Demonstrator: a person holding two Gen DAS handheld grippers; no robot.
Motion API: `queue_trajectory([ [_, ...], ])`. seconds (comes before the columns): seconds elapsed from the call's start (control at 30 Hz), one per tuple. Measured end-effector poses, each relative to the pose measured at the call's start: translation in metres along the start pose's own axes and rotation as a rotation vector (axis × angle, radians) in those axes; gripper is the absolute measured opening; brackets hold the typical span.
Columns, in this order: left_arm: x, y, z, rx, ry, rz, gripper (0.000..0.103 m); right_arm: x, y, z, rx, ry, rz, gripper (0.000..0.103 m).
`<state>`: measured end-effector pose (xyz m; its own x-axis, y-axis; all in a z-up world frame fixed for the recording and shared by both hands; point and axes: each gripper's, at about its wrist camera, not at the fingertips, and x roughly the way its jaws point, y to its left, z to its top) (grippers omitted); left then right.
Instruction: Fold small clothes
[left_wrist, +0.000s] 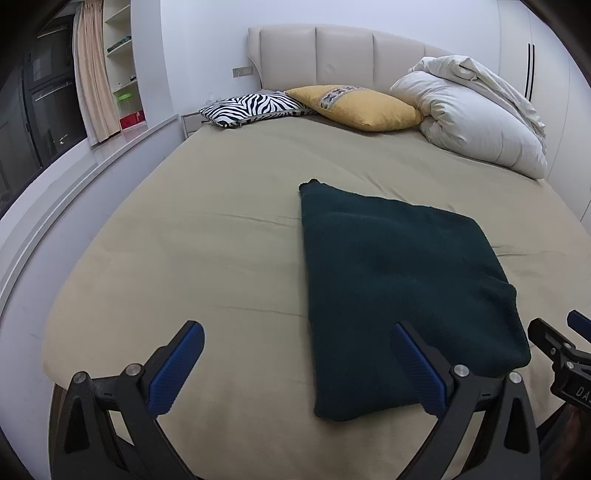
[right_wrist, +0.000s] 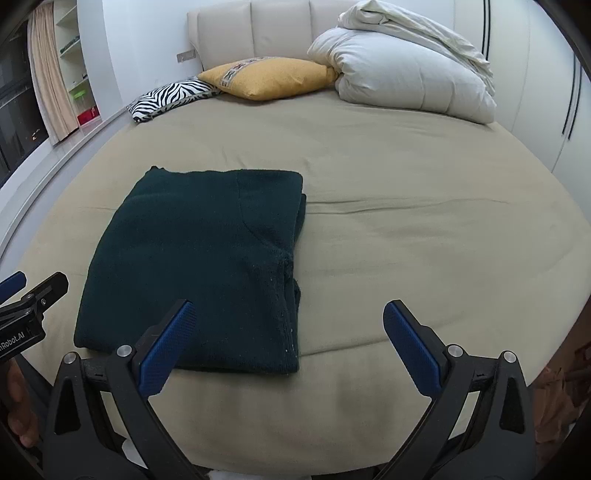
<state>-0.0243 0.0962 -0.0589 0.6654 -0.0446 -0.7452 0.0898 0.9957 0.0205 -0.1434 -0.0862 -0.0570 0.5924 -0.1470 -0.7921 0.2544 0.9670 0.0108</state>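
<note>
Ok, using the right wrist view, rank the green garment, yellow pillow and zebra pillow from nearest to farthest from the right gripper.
1. Folded dark green garment: just ahead-left of the right gripper, flat on the bed.
2. Yellow pillow and zebra pillow: both far off at the headboard, zebra further left; too close to call.

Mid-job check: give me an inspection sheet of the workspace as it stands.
Surface: bed sheet, beige, lightly creased.
Job's things: dark green garment, folded into a rectangle, lying flat near the front edge.
Clutter: zebra pillow, yellow pillow, rolled white duvet, all by the headboard.
Grippers: left hand-held gripper and right hand-held gripper both open, holding nothing.
Cables: nothing seen.
Surroundings: curtain, wall shelves, dark window.
</note>
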Motion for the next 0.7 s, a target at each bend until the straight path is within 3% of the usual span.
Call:
queue_trajectory([
  [0.7, 0.010, 0.001, -0.004, 0.005, 0.027, -0.013, 0.103, 0.006, 0.014, 0.003, -0.012, 0.016, -0.002, 0.103],
])
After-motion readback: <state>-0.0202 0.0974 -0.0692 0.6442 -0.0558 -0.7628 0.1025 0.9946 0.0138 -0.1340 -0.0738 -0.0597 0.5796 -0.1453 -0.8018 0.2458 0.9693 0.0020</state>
